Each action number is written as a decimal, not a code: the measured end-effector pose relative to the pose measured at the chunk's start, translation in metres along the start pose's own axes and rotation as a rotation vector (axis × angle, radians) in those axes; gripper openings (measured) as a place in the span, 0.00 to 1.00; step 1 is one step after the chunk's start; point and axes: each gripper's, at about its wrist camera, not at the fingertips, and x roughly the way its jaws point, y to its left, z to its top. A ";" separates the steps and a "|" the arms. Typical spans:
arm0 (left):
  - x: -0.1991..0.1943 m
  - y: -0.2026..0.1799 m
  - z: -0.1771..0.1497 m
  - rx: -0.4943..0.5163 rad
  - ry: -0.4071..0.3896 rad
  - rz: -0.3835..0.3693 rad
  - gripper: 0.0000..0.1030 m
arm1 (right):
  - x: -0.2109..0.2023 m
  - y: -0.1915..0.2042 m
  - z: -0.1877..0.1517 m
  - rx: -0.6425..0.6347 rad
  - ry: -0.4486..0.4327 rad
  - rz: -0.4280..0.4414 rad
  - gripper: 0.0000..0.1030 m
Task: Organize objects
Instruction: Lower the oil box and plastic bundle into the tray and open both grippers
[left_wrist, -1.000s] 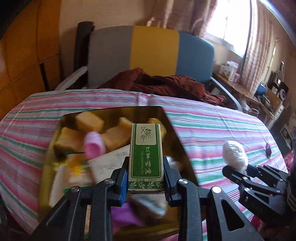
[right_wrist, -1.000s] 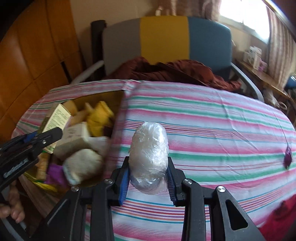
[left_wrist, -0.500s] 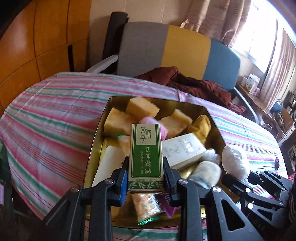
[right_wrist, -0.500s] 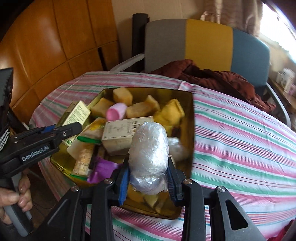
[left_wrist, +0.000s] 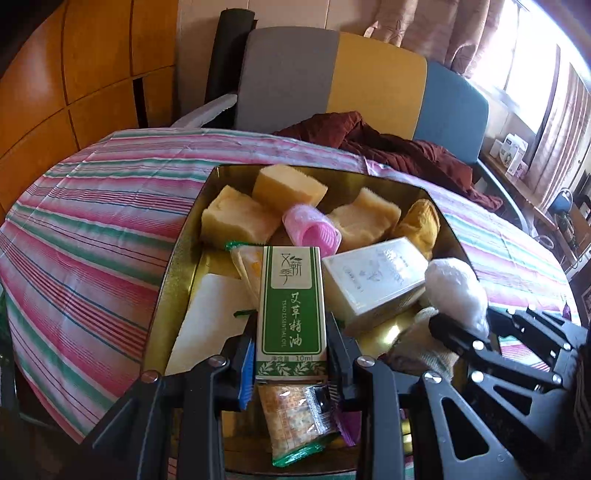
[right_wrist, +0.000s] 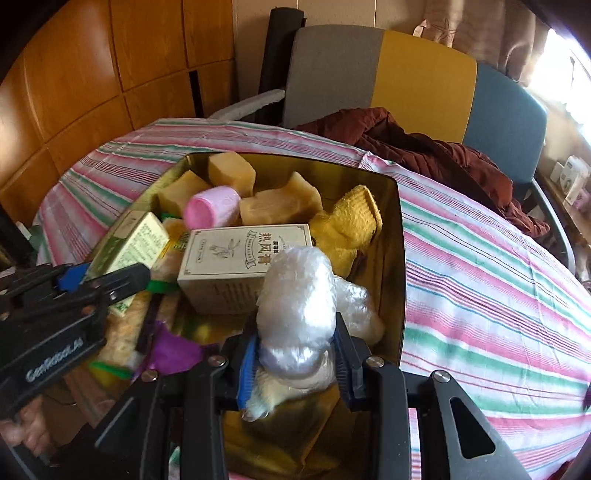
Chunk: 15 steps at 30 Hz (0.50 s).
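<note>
Left wrist view: the left claw (left_wrist: 291, 354) is narrowed onto a green-and-white essential oil box (left_wrist: 291, 306), held upright between its pads over the near part of a gold tin (left_wrist: 173, 258) on the striped desk (left_wrist: 92, 229). Inside the tin lie yellow sponge blocks (left_wrist: 240, 219), a pink hair roller (left_wrist: 312, 230), a white carton (left_wrist: 375, 278) and a cracker packet (left_wrist: 295, 421) just under the claw. At right, the right claw (left_wrist: 458, 325) reaches in over the tin's edge with a white plastic-wrapped bundle (left_wrist: 456, 291).

Right wrist view: the right claw (right_wrist: 293, 363) is closed around the plastic-wrapped bundle (right_wrist: 299, 306), above the tin's near right corner, close to the carton (right_wrist: 243, 262). A yellow cloth (right_wrist: 349, 225) lies behind. The left claw (right_wrist: 110, 278) enters from the left with the oil box (right_wrist: 131, 243) tilted; here the carton's printed face shows clearly.
</note>
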 end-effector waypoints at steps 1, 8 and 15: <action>0.003 0.001 -0.001 -0.005 0.011 -0.005 0.30 | 0.001 0.000 0.000 0.002 0.000 -0.002 0.35; 0.022 -0.004 0.006 0.022 0.025 0.009 0.30 | -0.001 0.000 -0.001 0.013 0.009 0.033 0.35; 0.017 -0.001 0.009 0.022 -0.002 0.036 0.30 | -0.001 0.003 0.003 0.022 -0.006 0.041 0.37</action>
